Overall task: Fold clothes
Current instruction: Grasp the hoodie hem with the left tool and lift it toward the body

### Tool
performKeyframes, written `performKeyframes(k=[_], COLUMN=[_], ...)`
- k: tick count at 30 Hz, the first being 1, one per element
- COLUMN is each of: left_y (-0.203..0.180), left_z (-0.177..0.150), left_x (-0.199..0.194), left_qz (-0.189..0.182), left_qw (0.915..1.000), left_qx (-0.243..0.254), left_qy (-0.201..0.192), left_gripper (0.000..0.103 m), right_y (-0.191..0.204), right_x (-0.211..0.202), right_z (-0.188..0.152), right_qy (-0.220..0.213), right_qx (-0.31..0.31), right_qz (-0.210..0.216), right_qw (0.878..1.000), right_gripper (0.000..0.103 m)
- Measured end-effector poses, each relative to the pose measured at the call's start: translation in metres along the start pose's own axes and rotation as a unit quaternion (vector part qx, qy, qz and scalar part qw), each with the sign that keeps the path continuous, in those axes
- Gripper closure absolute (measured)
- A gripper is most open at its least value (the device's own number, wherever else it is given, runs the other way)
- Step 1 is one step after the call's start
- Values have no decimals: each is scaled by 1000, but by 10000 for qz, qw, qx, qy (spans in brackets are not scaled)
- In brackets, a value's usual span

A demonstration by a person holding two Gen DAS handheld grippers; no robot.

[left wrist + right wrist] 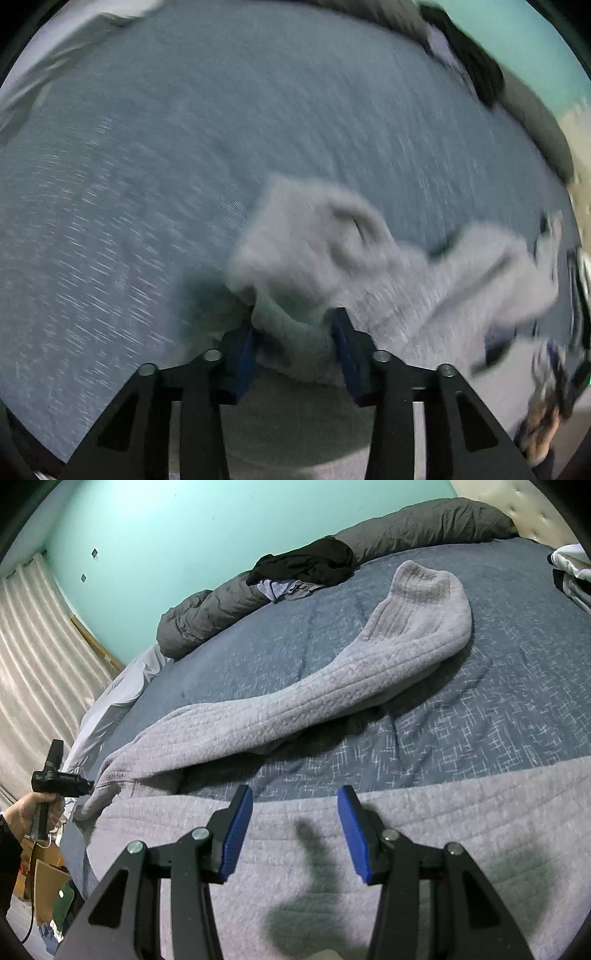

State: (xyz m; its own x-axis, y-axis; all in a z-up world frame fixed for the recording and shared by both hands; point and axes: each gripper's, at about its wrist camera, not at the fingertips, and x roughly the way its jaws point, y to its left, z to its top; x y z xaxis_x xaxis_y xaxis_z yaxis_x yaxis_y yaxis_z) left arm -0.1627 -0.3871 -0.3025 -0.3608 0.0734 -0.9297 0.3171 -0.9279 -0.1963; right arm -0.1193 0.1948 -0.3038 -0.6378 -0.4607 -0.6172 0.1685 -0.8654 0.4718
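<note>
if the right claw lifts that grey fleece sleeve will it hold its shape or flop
Likely flop: the grey sleeve already sags in a soft curve across the blue bedspread. It looks thick and textured, so probably grippy rather than slippery. Its body lies under the open right claw, so lifting may drag more fabric.

Mint-green wall (pixel 155 528), striped pale curtain (pixel 33 635), bed with blue patterned bedspread (pixel 480 716).

Left wrist view is motion-blurred — grey garment (pixel 314 251) smeared, edges unreadable.
</note>
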Motion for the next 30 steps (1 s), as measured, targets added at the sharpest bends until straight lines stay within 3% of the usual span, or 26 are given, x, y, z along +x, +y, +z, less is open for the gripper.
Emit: performKeyframes(k=[5,14,15,16,18,20,24,29,30], left_y=[15,-16,-21,-25,-33,-34,-32,-38,-39], left_z=[19,29,29,29,29,32,38,39,40], left_x=[4,28,27,27,28,23,5,7,10], left_qz=[57,280,367,439,570,601,547,522,601], left_qw=[9992,9985,9977,9968,9948,9940,9926,9931,9923], left_qx=[-348,382,496,595,780,815,845,970,1021], left_qy=[-212,-256,-292,-303,-310,-420,-680,-405,-367], left_gripper=[52,52,55,71,92,99,101,98,82], right_y=[-2,-7,-8,-8,-9,-10,-10,-10,-10], right_x=[2,7,7,7,9,9,9,9,9], right_z=[-2,-2,-2,-2,-2,-2,-2,-2,-2], right_qy=[17,55,57,59,71,83,67,73,71], right_qx=[38,86,96,105,129,150,172,179,178], right_qz=[-21,-28,-30,-31,-28,-34,-32,-33,-32], right_qw=[10000,9999,9999,9999,9999,9998,9998,9998,9998], right_gripper=[54,54,54,54,54,54,54,54,54])
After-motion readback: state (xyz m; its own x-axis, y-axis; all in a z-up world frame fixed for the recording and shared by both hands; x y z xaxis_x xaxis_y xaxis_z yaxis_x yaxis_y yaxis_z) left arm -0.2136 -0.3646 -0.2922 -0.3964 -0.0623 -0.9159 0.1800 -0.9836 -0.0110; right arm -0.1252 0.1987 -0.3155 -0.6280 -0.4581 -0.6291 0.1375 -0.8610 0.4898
